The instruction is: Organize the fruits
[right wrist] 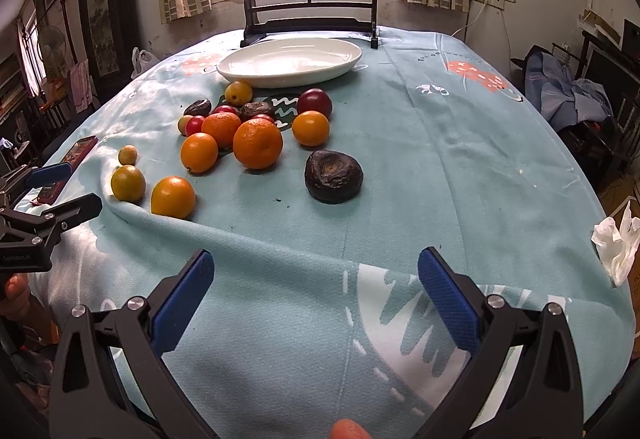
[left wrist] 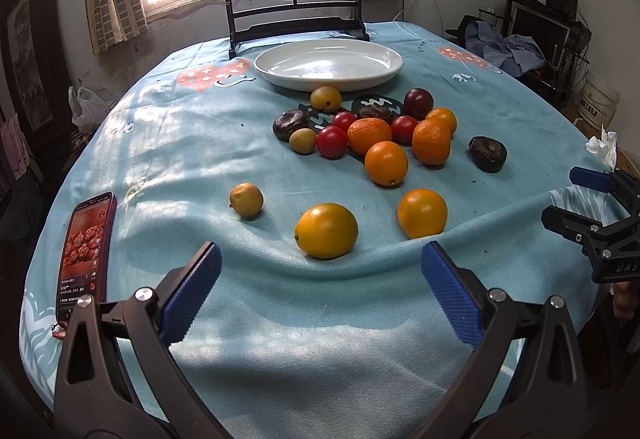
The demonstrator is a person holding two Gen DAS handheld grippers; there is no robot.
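Two grippers, left & right, fingers apart, "DAS" on right.

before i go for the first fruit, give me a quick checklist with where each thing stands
1. Left gripper jaws open and holding nothing: ok.
2. Right gripper jaws open and holding nothing: ok.
3. White plate holds no fruit yet, room to receive: ok.
4. Nearest yellow-orange fruit sits alone just ahead of the left jaws, not touching its neighbours: ok.
5. Dark wrinkled fruit stands apart from the pile, ahead of the right gripper: ok.
6. Tablecloth flat under the near fruit: not ok, a fold runs right in front of it.
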